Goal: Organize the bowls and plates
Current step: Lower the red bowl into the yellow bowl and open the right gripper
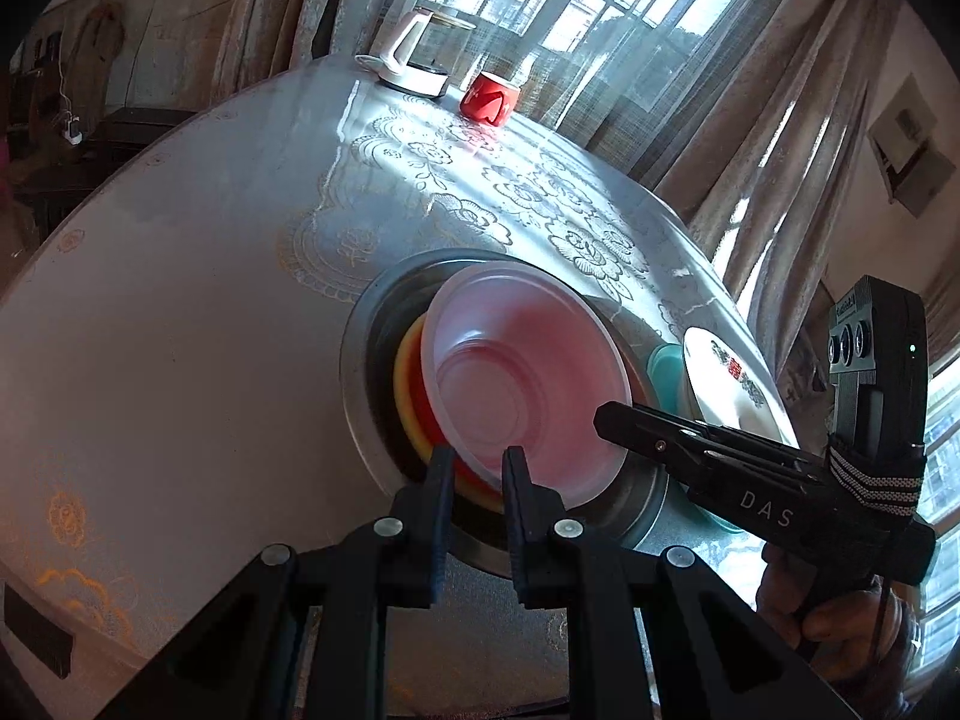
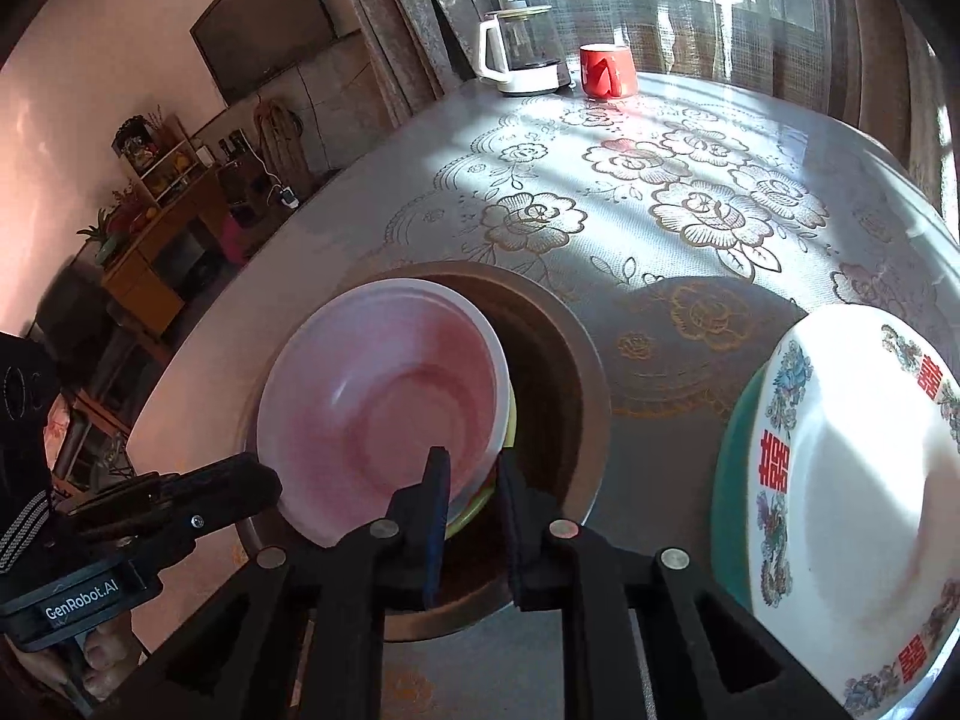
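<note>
A translucent white bowl (image 1: 528, 372) (image 2: 384, 408) sits tilted on top of a red bowl (image 1: 429, 414) and a yellow bowl (image 1: 405, 402), all inside a metal basin (image 1: 360, 372) (image 2: 570, 372) on the round table. My left gripper (image 1: 478, 471) is shut on the white bowl's near rim, and its tip (image 2: 270, 483) shows at the bowl's left edge in the right wrist view. My right gripper (image 2: 473, 474) is shut on the rim at the opposite side, where the lower bowls' edges also show. Its jaws (image 1: 606, 417) reach over the bowl's right edge.
A white plate with red characters (image 1: 732, 384) (image 2: 870, 480) lies on a teal plate (image 1: 663, 366) (image 2: 729, 480) just right of the basin. A glass kettle (image 1: 414, 54) (image 2: 522, 54) and a red mug (image 1: 489, 97) (image 2: 607, 71) stand at the far edge by the curtained window.
</note>
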Tool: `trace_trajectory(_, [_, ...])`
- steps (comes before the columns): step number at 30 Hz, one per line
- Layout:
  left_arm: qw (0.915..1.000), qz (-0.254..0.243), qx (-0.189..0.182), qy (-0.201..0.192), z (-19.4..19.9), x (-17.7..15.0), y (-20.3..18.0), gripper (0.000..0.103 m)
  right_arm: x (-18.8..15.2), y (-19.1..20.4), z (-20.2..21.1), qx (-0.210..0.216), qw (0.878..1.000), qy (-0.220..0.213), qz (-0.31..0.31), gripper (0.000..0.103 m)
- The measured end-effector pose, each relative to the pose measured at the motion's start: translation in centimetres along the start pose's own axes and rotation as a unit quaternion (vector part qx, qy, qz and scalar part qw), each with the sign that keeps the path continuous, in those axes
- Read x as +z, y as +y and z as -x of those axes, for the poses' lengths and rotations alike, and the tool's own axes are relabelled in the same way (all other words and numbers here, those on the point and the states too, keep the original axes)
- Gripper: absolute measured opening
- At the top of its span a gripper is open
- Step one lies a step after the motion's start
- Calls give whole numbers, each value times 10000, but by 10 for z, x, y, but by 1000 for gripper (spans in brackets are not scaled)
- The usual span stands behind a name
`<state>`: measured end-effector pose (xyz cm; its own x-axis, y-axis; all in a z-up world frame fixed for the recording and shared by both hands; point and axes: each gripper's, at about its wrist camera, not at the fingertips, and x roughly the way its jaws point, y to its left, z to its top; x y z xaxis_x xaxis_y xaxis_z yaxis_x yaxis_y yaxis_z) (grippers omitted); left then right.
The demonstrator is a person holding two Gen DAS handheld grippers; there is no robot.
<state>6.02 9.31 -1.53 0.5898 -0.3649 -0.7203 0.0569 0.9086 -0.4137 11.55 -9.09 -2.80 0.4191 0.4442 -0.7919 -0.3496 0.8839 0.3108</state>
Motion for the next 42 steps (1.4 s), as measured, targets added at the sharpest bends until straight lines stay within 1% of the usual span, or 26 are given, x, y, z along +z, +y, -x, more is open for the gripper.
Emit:
trace_trajectory(5, [9998,-134,130,-64,-1,0,-2,17,1,0,-1,4,10000,30,49,20])
trace_trajectory(6, [9997,-166,167,-81,-1,1,-3,19,1,1,-1,-19,9999,20,98,20])
trace_trajectory(10, [9991,-282,285,-123,-4,0,-6,21,1,4,-2,-140,9995,-21,266,16])
trace_trajectory(19, [9989,-346,296,-79,-9,2,-8,22,7,4,-5,-276,9989,-92,378,11])
trace_trajectory(23, [9988,-360,319,-81,-9,3,-8,22,8,5,-6,-332,9985,-115,418,11])
trace_trajectory(29, [9985,-364,389,-113,-10,2,-10,22,8,1,-5,-229,9994,-109,243,12])
trace_trajectory(34, [9979,-391,490,-177,-11,1,-11,22,6,-4,-4,-128,9998,-139,81,14])
trace_trajectory(39, [9978,-377,489,-242,-9,0,-11,23,4,-5,-1,-89,9998,-197,8,15])
trace_trajectory(41, [9979,-357,456,-275,-8,0,-10,25,3,-7,3,-51,9997,-249,-72,19])
trace_trajectory(42, [9979,-354,451,-291,-8,0,-11,26,3,-8,4,-62,9996,-253,-104,20])
